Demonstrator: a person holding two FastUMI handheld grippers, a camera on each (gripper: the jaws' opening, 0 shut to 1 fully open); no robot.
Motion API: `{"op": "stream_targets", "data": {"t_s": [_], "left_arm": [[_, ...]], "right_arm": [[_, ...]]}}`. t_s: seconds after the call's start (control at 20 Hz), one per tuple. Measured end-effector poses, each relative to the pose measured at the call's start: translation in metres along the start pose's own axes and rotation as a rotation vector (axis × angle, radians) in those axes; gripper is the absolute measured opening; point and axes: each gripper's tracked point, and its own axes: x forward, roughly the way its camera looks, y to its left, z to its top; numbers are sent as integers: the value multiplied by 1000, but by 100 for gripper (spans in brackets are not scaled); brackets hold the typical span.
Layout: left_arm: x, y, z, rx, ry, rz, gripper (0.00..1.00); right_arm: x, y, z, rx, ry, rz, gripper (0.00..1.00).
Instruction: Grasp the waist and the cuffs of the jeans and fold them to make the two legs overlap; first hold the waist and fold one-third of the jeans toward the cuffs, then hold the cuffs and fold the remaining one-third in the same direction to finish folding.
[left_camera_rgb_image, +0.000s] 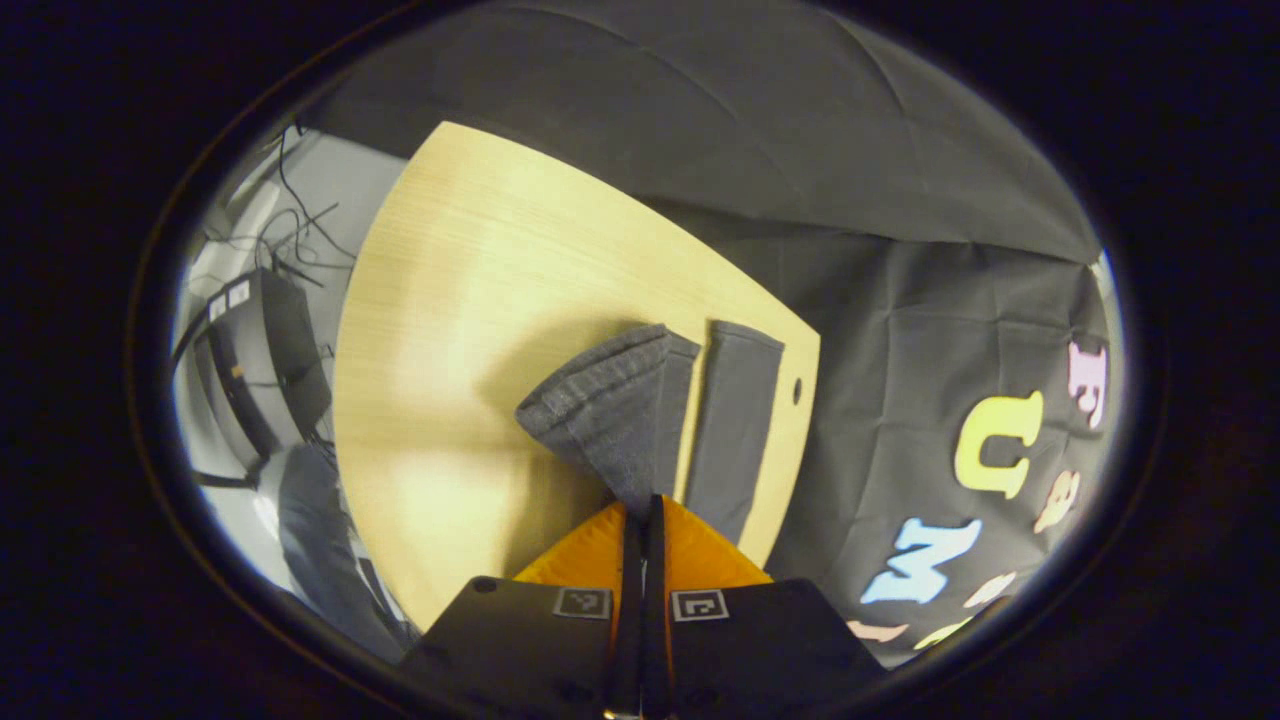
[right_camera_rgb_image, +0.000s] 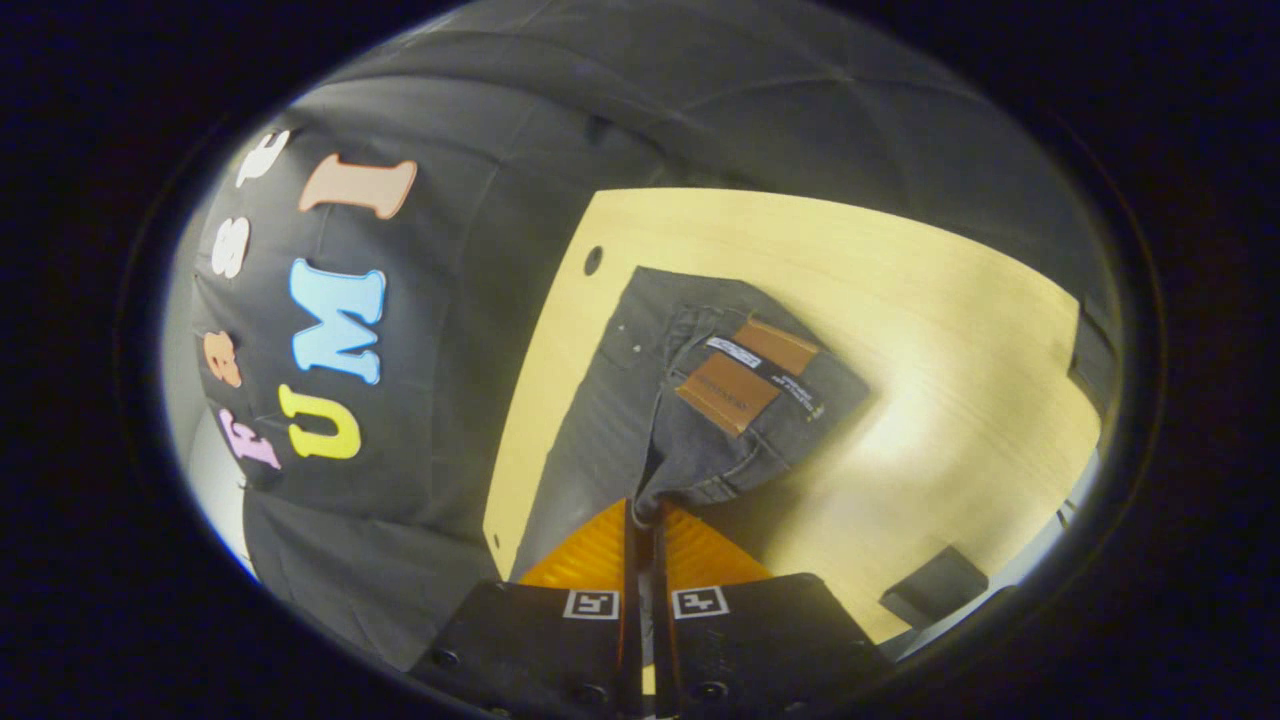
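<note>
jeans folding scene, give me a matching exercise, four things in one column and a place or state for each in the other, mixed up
Things:
1. left hand-held gripper
2. right hand-held gripper
3. brown patch
4. small round hole

Places or states:
A. in the table top, near its corner
B. shut on a jeans cuff, lifted off the table
C. on the jeans at the waistband
D. shut on the jeans' waist end

Pairs: 1-B, 2-D, 3-C, 4-A
</note>
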Motion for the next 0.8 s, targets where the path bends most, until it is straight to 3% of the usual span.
{"op": "stream_targets", "data": {"t_s": [0.05, 0.2, 0.35, 0.6, 0.8], "left_arm": [[-2, -7, 1, 6, -2, 7, 9], [1, -33, 2, 6, -7, 26, 8], [10, -84, 0, -77, 14, -33, 8], [69, -137, 3, 20, 37, -10, 8], [128, -167, -5, 99, 74, 26, 8]], "right_arm": [[-3, 14, 6, -9, 36, 17, 8], [1, 57, 26, 1, 134, 68, 4], [20, 86, 47, -27, 171, 82, 5], [69, 117, 85, -7, 146, 88, 4], [120, 103, 108, 49, 111, 29, 4]]}}
